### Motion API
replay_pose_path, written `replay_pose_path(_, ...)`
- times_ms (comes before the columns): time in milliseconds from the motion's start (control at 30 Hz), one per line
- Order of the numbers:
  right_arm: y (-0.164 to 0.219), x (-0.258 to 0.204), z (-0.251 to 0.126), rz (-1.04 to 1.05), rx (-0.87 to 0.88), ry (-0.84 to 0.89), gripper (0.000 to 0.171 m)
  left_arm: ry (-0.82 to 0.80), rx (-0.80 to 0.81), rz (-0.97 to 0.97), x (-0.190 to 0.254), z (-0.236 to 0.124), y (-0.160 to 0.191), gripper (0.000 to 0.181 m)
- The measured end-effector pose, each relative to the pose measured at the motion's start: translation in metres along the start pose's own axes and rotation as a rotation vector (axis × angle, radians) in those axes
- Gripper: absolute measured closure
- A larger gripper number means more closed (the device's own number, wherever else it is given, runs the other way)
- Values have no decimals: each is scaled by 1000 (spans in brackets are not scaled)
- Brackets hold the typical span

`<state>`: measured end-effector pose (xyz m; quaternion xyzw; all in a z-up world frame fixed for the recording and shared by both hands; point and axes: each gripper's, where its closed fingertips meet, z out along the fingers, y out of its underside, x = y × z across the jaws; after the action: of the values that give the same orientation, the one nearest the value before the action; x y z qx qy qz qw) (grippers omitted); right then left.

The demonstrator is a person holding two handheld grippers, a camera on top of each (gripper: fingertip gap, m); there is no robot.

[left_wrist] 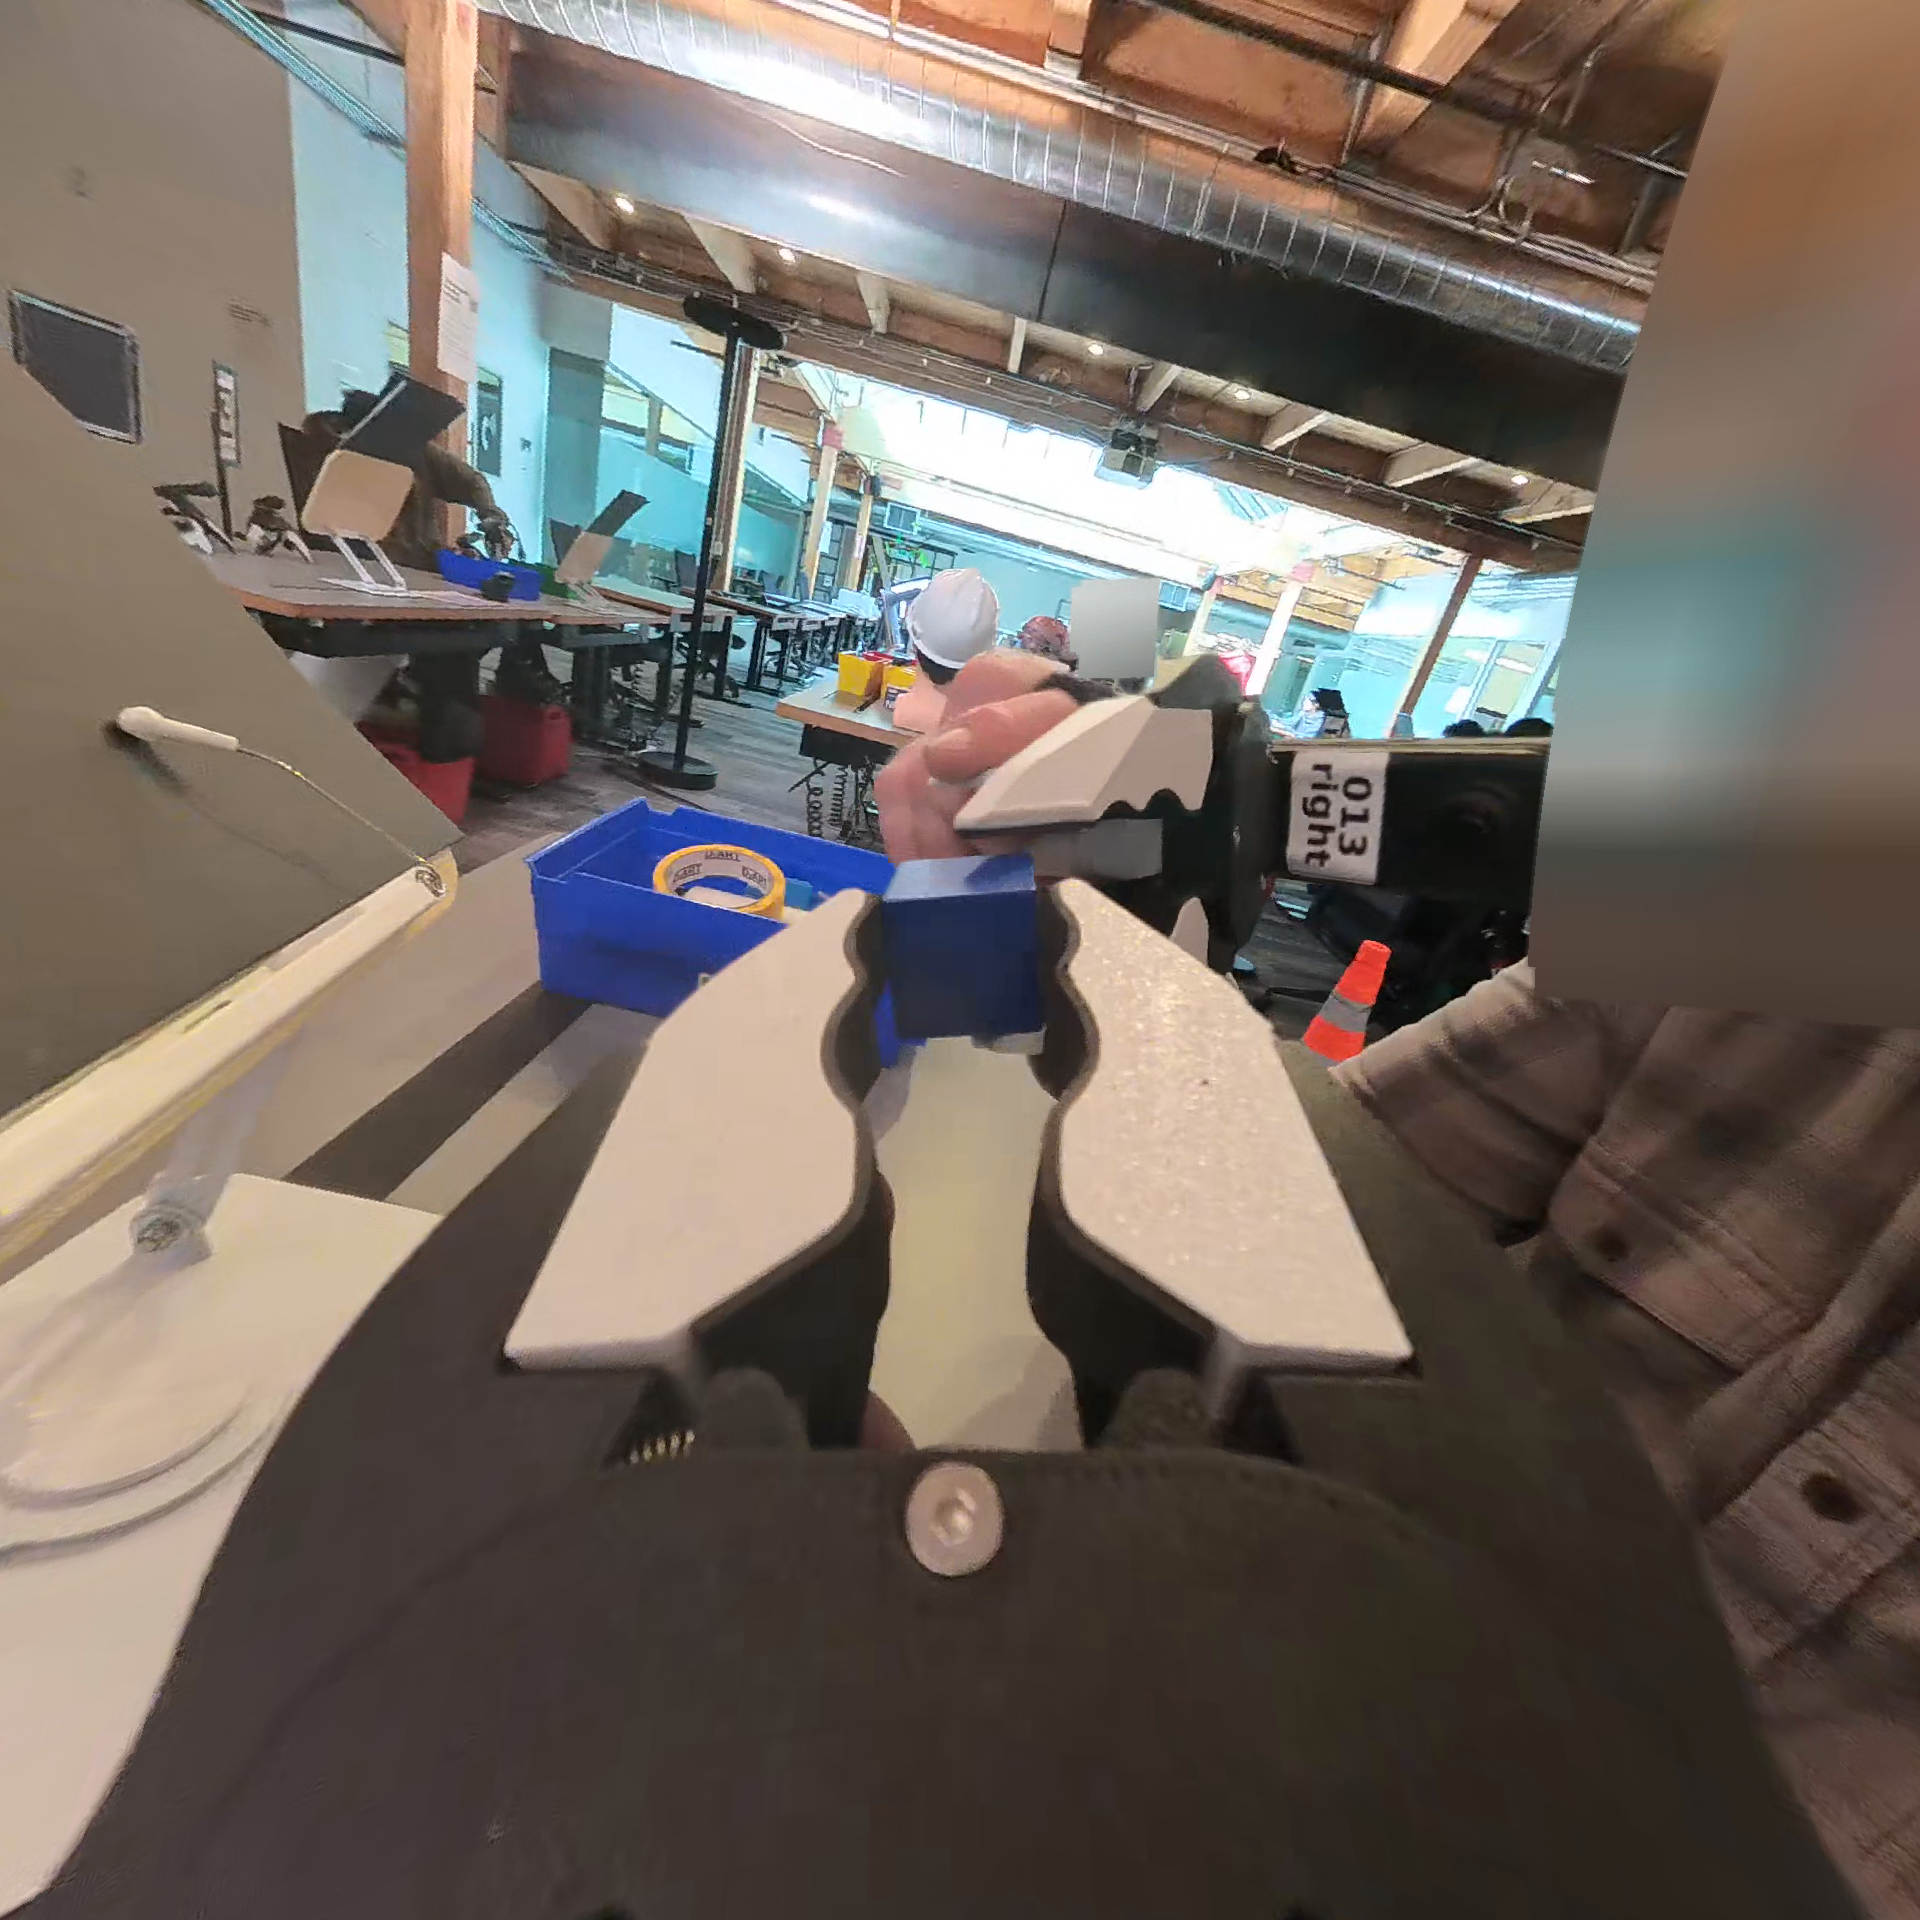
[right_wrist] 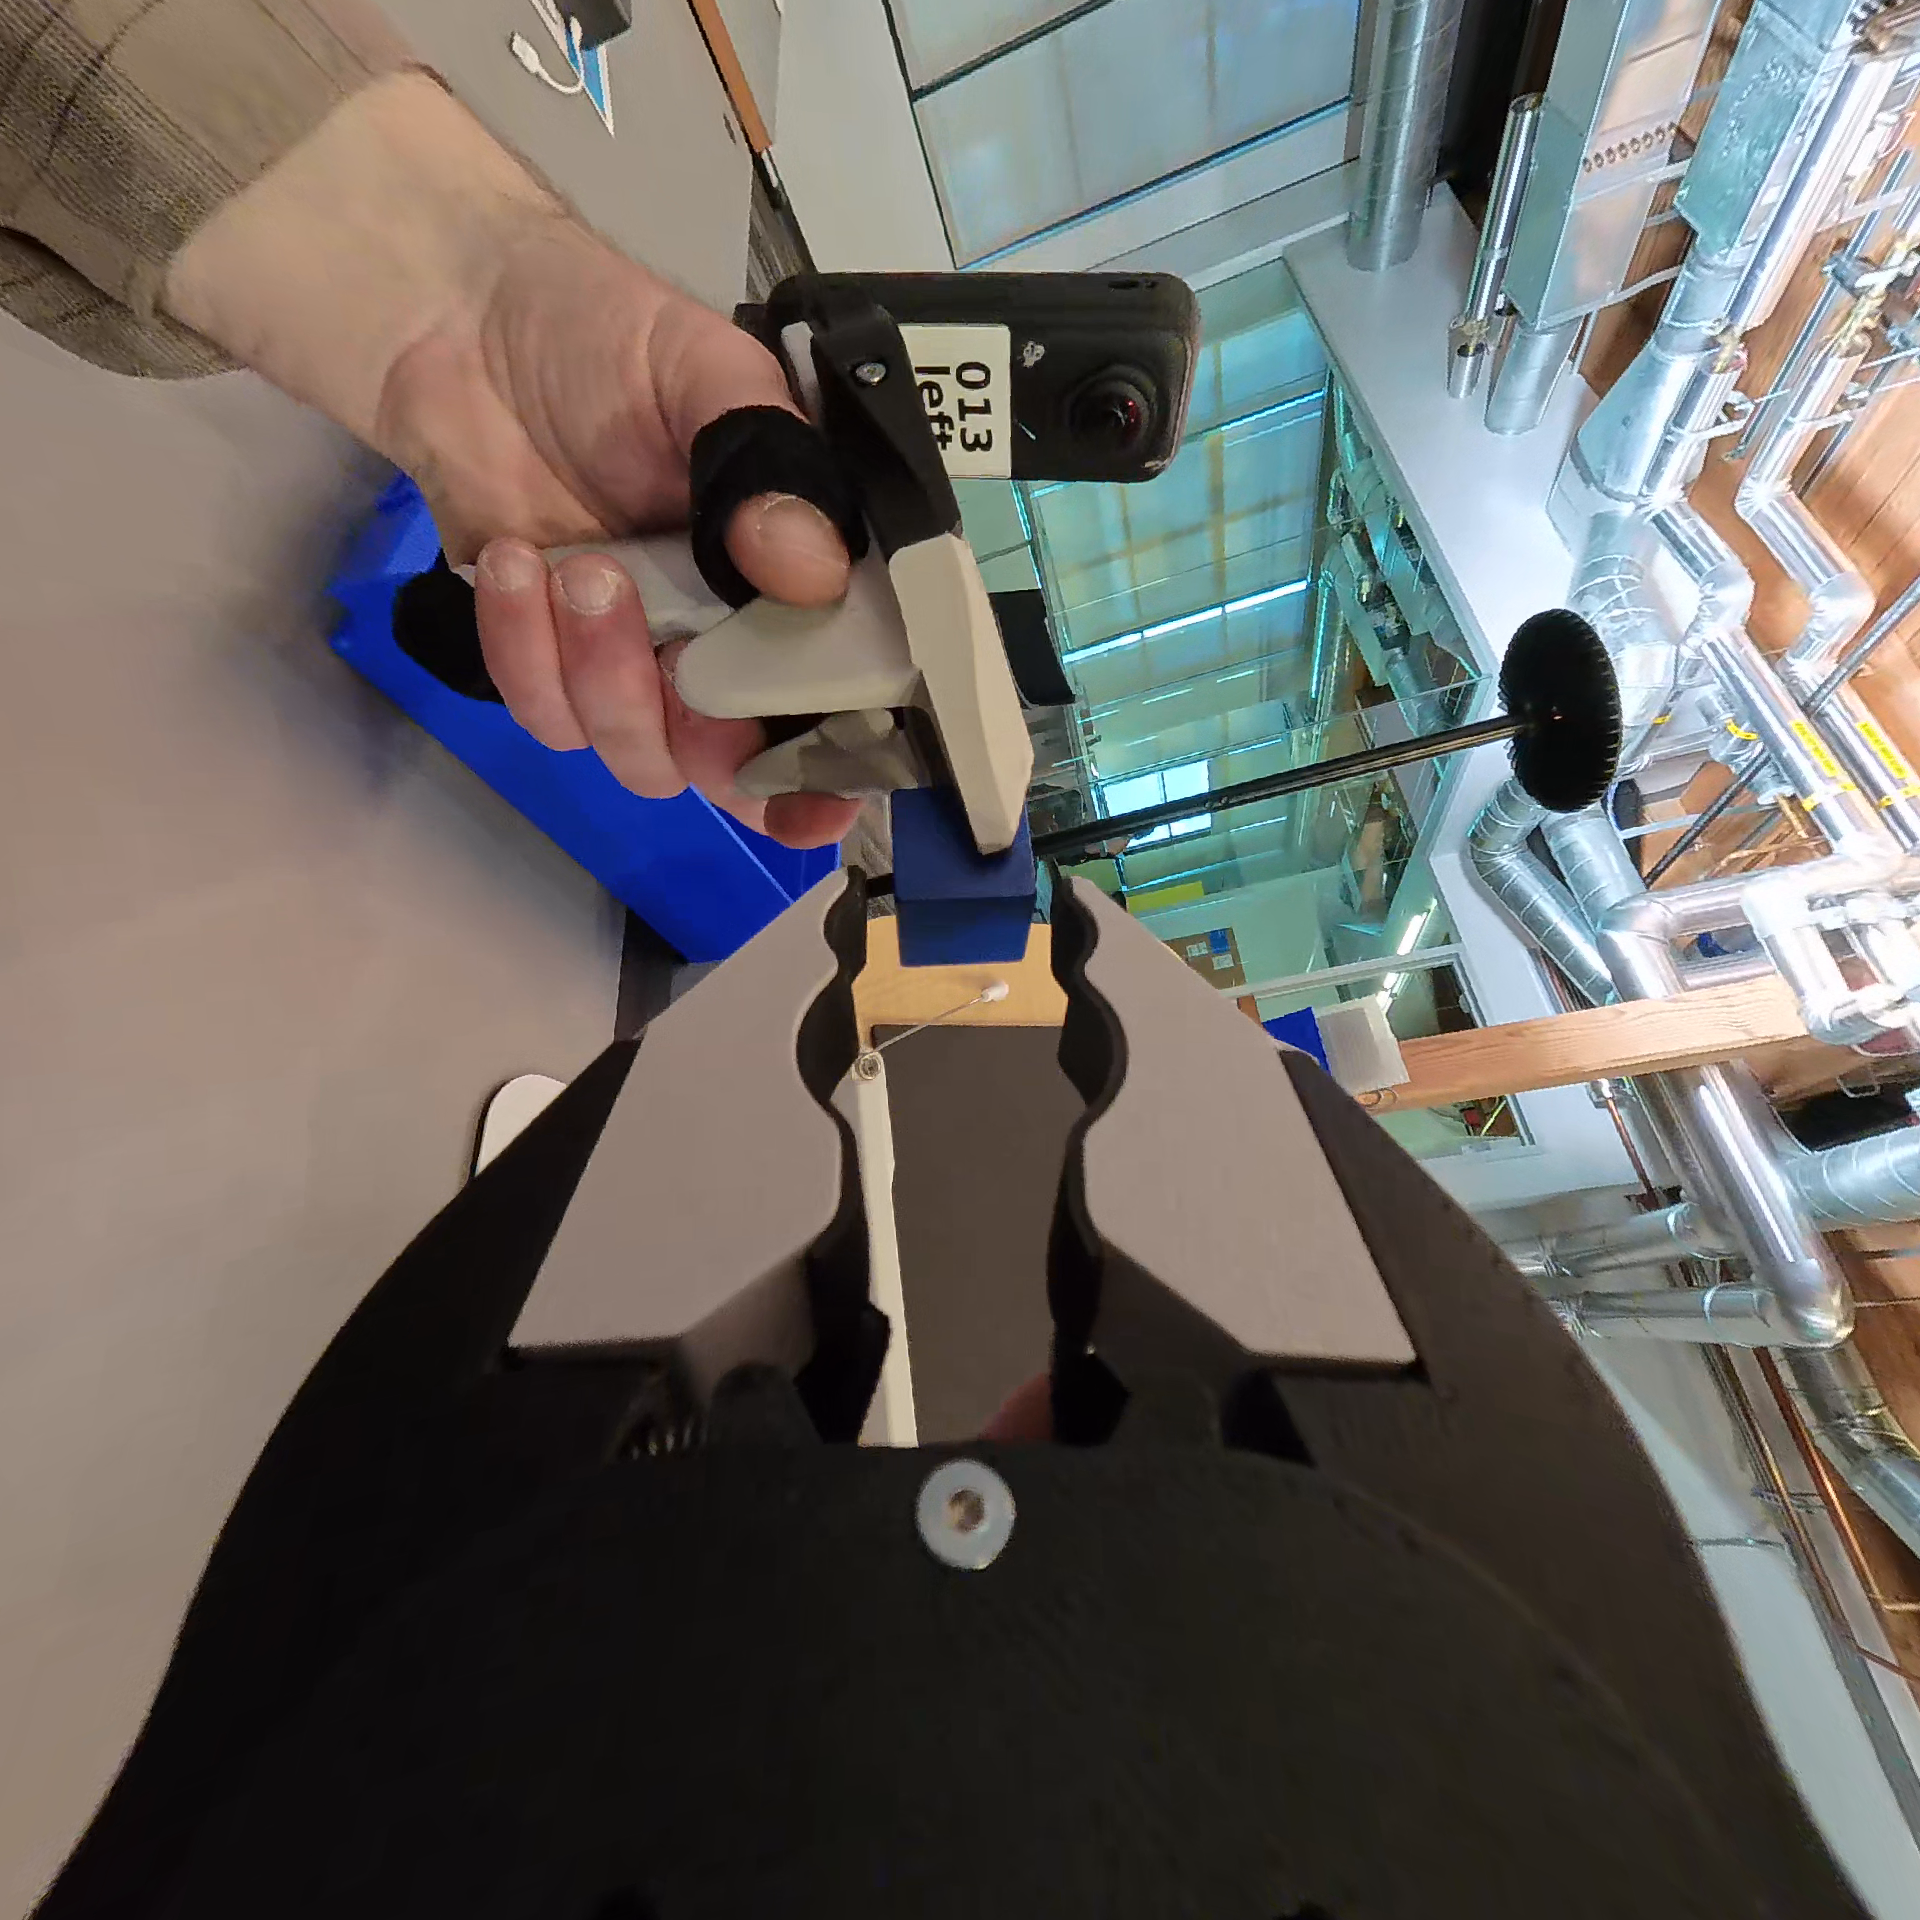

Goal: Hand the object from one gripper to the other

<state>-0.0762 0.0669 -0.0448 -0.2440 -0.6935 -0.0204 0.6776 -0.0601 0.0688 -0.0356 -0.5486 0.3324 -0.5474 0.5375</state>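
- The left tongs (left_wrist: 961, 935) are clenched on a blue block (left_wrist: 961, 966). Both dark inner pads lie flush against its two side faces, right at the fingertips.
- The block stands upright in that grip, clear of the desk (right_wrist: 208, 935). Its top pokes a little past the tips of the left tongs.
- The right tongs (right_wrist: 961, 904) come in crosswise to the left pair, so the two sets of fingers sit on different faces of the block.
- In the right wrist view the block sits between the tips of the right tongs, but a sliver of background shows between the block and one pad. This pair straddles the block loosely, released rather than pressing.
- In the left wrist view, one grey finger of the right tongs lies just above the block's top face (near it, though contact is hard to judge). A pale bit shows under the block's lower edge, and I cannot tell what it is.
- In the right wrist view, one finger of the left tongs lies across the block's upper face and covers part of it.
- A hand (right_wrist: 582, 436) wraps the handle of the left tongs, with a plaid sleeve (left_wrist: 1662, 1247) to the right of them.
- Beyond the left tongs and slightly to their left, a blue bin (left_wrist: 603, 935) rests on the desk with a yellow tape roll (left_wrist: 719, 881) inside.
- An orange cone (left_wrist: 1351, 997) stands farther off, to the right of the left tongs.
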Motion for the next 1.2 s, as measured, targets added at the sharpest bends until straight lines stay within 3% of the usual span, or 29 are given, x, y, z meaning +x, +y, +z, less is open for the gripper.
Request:
replay_pose_path(133,2,-1,2,-8,-8,-2,147,22,-11,-8,4,3,3,154)
replay_pose_path(433,5,1,3,7,-24,0,147,10,18,-5,2,4,1,154)
replay_pose_path(733,28,22,7,22,-152,123,147,-296,5,246,-20,7,-6,131)
replay_pose_path(933,29,20,15,-43,-198,153,147,-507,-3,387,-32,7,-11,134)
replay_pose_path(1200,34,19,28,-102,-279,200,147,-648,-32,457,-42,3,-10,145)
